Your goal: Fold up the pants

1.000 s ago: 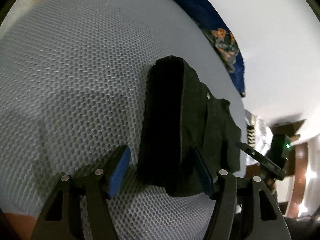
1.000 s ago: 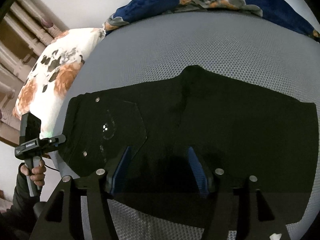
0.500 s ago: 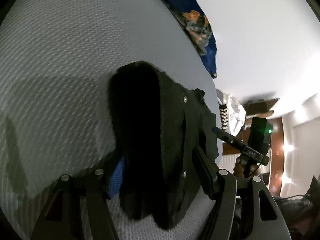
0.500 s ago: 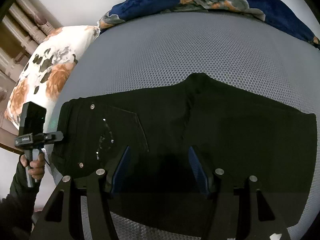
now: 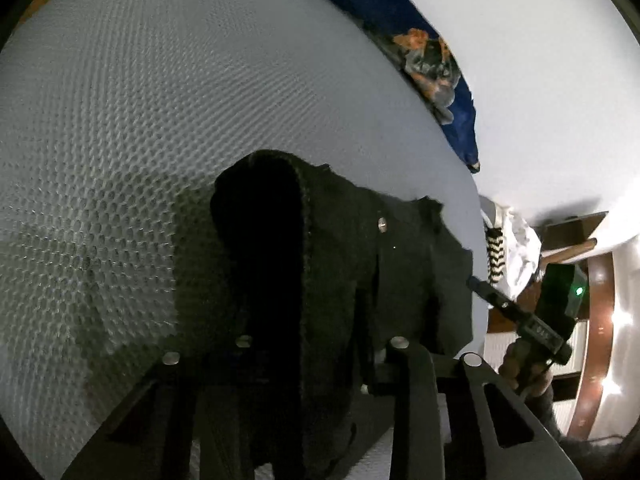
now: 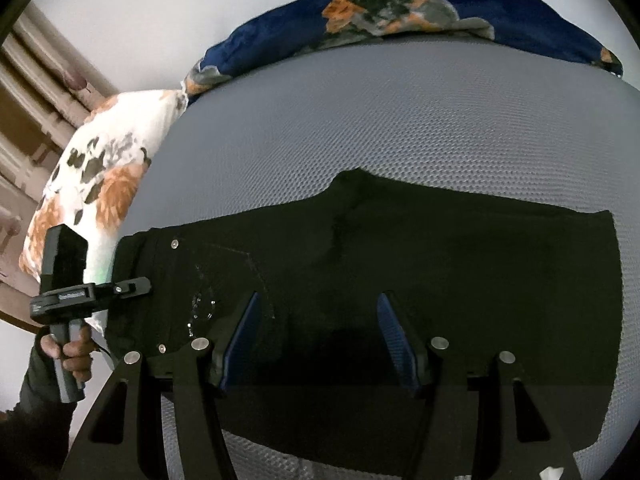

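Black pants [image 6: 440, 260] lie flat across the grey mesh bed cover [image 6: 400, 120], waistband to the left, with a small rivet showing near the pocket. In the left wrist view the waistband end of the pants [image 5: 340, 260] bunches up between the fingers of my left gripper [image 5: 316, 352], whose jaws are closing and pinch the cloth; the pads are hidden under it. From the right wrist view the left gripper [image 6: 136, 286] sits at the waistband edge. My right gripper [image 6: 320, 340] hovers open over the middle of the pants, blue pads apart with nothing pinched.
A dark blue floral blanket [image 6: 400, 12] lies along the far edge of the bed by the white wall. A white floral pillow [image 6: 100, 176] rests at the left end. A person's hand [image 6: 72, 352] holds the left gripper's handle. Furniture stands beyond the bed [image 5: 592, 320].
My left gripper moved in over the waistband end and its jaws narrowed onto the cloth, which now bunches up between them. The right gripper stayed open and nearly still.
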`<state>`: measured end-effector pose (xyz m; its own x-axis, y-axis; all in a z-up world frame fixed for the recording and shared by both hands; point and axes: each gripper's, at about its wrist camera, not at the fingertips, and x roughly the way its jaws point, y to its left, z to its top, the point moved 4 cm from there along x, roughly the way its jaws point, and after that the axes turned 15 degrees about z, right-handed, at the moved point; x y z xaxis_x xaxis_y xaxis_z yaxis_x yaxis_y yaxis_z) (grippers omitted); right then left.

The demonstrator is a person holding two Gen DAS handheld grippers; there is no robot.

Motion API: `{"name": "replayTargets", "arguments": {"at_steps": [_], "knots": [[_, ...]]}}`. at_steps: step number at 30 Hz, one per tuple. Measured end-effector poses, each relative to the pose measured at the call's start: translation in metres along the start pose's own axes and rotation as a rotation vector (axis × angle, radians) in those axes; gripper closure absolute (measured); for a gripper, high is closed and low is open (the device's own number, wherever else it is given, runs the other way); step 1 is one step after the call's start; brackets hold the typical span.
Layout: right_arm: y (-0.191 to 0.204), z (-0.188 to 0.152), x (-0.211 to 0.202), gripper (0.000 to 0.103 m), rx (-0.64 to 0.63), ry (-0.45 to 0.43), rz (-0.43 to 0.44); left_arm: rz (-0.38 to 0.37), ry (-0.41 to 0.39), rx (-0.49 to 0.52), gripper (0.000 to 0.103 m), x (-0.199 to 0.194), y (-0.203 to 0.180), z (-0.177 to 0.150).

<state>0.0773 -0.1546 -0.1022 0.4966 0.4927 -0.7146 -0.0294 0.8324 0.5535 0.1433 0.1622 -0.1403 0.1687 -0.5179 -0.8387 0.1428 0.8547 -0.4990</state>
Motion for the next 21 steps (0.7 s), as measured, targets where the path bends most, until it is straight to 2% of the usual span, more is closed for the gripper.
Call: {"name": "replayTargets", "arguments": {"at_steps": [2, 5, 12, 15, 21], "knots": [[-0.004, 0.000, -0.009, 0.045, 0.002, -0.020, 0.011, -0.028, -0.007, -0.022, 0.078, -0.011, -0.014, -0.001], [-0.013, 0.000, -0.025, 0.045, 0.014, -0.053, 0.022, -0.017, -0.031, -0.038, 0.078, -0.021, -0.038, -0.003], [-0.054, 0.001, -0.073, 0.044, 0.066, -0.139, 0.039, -0.057, -0.059, -0.110, 0.080, -0.031, -0.095, -0.004], [-0.072, 0.000, -0.093, 0.044, 0.089, -0.171, 0.039, -0.044, -0.085, -0.088, 0.080, -0.028, -0.130, -0.006], [-0.110, -0.005, -0.123, 0.044, 0.129, -0.215, 0.043, -0.027, -0.072, -0.060, 0.080, 0.004, -0.200, -0.011]]}}
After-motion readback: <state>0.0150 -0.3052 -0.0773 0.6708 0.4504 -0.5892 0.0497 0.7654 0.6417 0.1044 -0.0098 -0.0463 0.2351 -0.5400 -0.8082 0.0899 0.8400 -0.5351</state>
